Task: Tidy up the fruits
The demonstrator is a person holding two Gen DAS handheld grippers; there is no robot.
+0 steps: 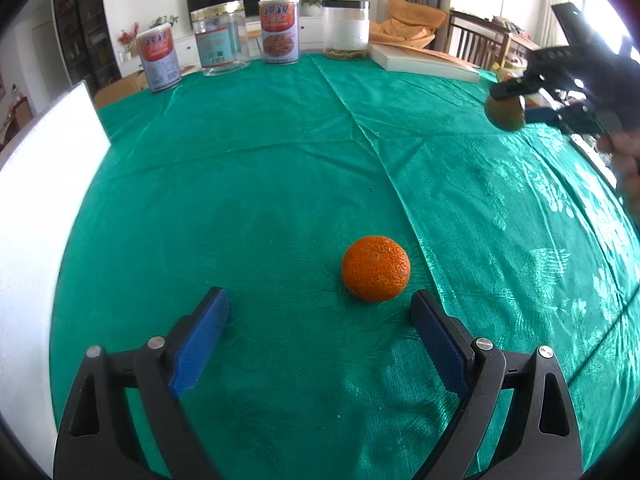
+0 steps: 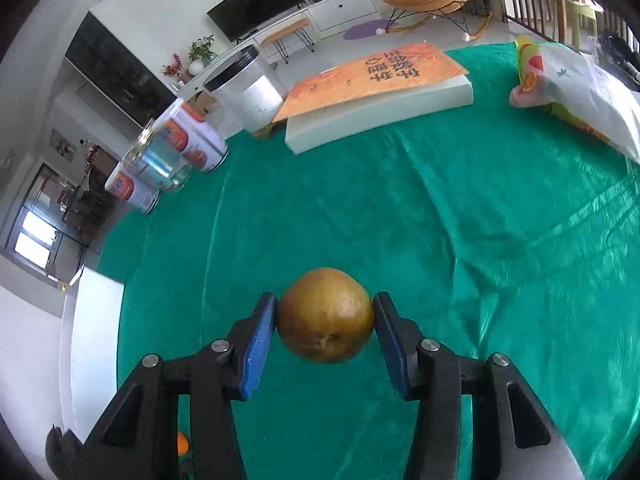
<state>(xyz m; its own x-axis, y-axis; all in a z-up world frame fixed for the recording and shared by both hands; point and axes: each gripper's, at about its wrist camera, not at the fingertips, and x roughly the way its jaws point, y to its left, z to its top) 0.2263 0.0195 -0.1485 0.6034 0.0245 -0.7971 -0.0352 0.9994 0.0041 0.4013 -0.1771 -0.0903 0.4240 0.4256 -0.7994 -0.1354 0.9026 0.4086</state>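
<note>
An orange (image 1: 375,268) lies on the green tablecloth (image 1: 280,160), just ahead of my left gripper (image 1: 320,308) and toward its right finger. The left gripper is open and empty, low over the cloth. My right gripper (image 2: 326,316) is shut on a brownish-green pear (image 2: 326,315) and holds it above the cloth. The same gripper and the pear (image 1: 505,114) show at the far right of the left wrist view. A bit of the orange (image 2: 182,443) shows at the bottom left of the right wrist view.
Two printed cans (image 1: 279,31), a clear jar (image 1: 220,38) and a black-lidded jar (image 1: 346,29) stand along the far edge. A white foam block with an orange book (image 2: 376,80) lies beside them. A fruit-printed bag (image 2: 576,92) lies at the right. A white board (image 1: 36,208) stands at the left.
</note>
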